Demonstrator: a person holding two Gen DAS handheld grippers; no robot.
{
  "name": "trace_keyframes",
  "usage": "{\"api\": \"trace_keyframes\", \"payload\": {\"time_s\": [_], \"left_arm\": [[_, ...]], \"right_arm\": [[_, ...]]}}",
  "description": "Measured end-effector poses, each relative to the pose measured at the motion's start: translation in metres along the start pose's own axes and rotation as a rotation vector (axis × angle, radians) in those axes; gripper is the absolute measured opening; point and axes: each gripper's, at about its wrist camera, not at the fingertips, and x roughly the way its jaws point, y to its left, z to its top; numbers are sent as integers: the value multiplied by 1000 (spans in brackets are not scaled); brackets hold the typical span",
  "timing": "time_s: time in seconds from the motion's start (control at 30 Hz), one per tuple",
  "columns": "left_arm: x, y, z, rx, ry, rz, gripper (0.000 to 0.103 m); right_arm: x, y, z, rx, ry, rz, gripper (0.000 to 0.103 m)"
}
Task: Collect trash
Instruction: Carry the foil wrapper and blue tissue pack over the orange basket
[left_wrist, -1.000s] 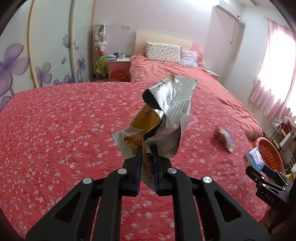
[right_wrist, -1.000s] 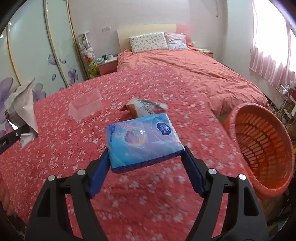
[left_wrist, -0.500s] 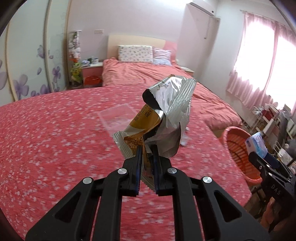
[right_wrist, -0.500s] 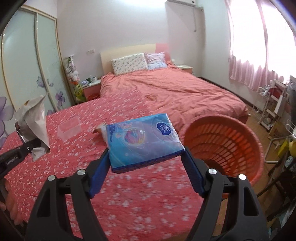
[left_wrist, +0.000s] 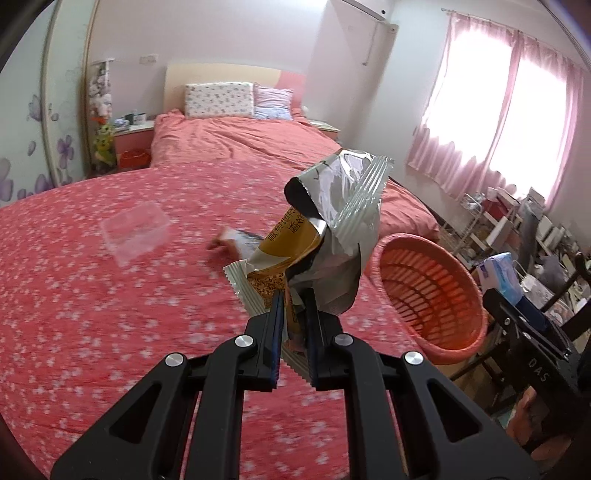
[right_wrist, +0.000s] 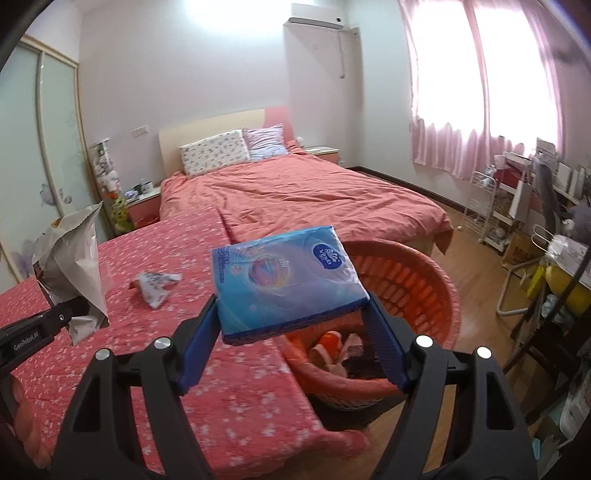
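Over the near edge of the pink floral bedspread, the left gripper is pinched nearly together on the lower seam of a torn snack wrapper. My judgement is that this wrapper weighs almost nothing, is thin, crinkly and slippery foil, and flops wherever it is not held, so the crimped seam or the crumpled lower fold is the best place to take it; a grip on the open top would likely slide off. It is silver inside, with a yellow-brown printed face and a zigzag crimped edge, and its mouth gapes open at the top.

At the right, the right gripper stands wide, with its 2 blue pads clamped on the short sides of a blue tissue pack. That pack looks soft, light and squashy under a slick plastic film, so I judge a broad squeeze across its width holds better than a pinch at a corner. It is flat and rectangular, with a round logo and a pink swirl printed on top.

Both items hang close to the orange plastic basket that stands off the bed's corner, the pack just above its rim. 2 more pieces lie on the bedspread: a crumpled wrapper and a clear plastic box.
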Motion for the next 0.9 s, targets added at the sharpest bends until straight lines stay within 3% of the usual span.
{"api": "trace_keyframes", "payload": {"time_s": [0.9], "left_arm": [[57,-98,-5,79,81,-172,11]], "right_arm": [[38,-79,-10,122,21,-85,74]]}}
